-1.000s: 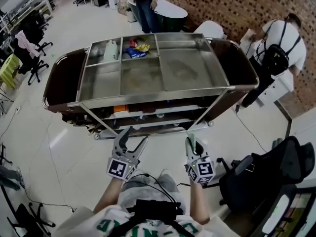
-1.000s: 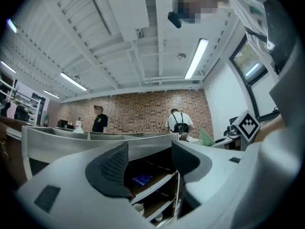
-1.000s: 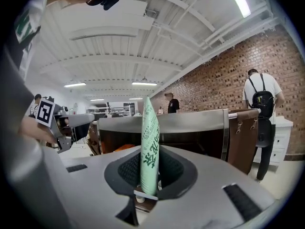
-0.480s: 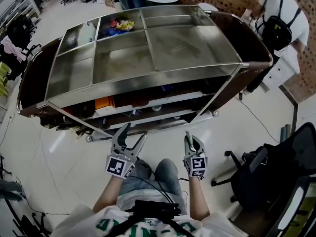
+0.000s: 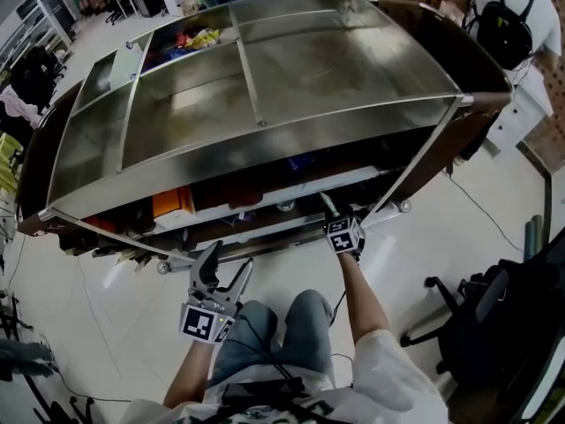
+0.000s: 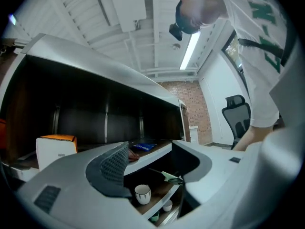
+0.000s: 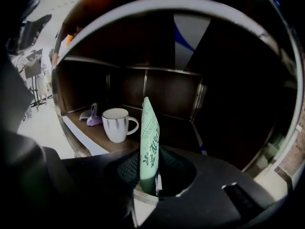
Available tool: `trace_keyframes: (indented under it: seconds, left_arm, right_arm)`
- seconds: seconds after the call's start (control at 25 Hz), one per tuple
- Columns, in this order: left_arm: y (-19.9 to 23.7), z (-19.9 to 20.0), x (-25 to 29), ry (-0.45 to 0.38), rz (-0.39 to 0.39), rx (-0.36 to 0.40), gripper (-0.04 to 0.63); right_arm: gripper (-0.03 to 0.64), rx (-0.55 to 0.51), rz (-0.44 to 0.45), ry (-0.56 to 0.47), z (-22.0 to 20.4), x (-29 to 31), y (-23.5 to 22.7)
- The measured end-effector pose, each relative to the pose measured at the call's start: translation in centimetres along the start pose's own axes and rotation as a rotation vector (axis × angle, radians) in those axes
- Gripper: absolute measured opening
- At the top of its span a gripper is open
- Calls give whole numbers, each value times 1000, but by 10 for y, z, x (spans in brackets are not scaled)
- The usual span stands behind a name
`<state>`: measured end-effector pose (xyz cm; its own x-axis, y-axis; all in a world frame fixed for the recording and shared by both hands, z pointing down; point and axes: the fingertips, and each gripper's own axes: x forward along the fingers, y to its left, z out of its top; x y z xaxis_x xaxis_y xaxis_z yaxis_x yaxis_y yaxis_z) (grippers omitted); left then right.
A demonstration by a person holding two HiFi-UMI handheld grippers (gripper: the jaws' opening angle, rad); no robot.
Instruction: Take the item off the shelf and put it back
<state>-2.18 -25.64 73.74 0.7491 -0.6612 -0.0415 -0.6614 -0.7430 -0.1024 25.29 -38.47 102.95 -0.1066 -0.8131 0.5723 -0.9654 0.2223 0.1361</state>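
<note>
The steel-topped cart fills far more of the head view than a second ago, and its dark shelves now open toward the camera. The right tool, which hung level with the other one beside the person's lap, has reached forward to the edge of a lower shelf with the arm stretched out. The left tool has stayed back over the knees and sits lower in the frame.

The right tool is clenched on a pale green tube, which stands upright between its jaws, just in front of the shelf. The left tool is released, with its jaws wide apart and nothing in them.

The tube carries dark print that is too blurred to read. A blue packet on an upper shelf has white lettering that is too small to make out.

There are two tools and one tube. The right gripper view shows one white mug on the shelf and one purple item beside it. The left gripper view shows one orange-topped box, one white cup and one smaller cup below it.
</note>
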Motion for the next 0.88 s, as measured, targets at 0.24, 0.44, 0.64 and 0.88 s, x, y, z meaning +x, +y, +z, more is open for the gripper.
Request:
trace_keyframes:
  seconds: [0.24, 0.44, 0.64, 0.88]
  left_arm:
    - [-8, -34, -2, 25, 20, -32, 268]
    - [-10, -47, -3, 32, 24, 1, 268]
    - [-14, -22, 3, 30, 26, -33, 268]
    - [-28, 32, 10, 45, -12, -60, 268]
  right_arm:
    - [87, -103, 80, 150, -22, 79, -21]
    - [232, -137, 143, 275, -45, 99, -18]
    - [394, -140, 208, 310, -37, 90, -12]
    - [518, -64, 195, 243, -15, 36, -7]
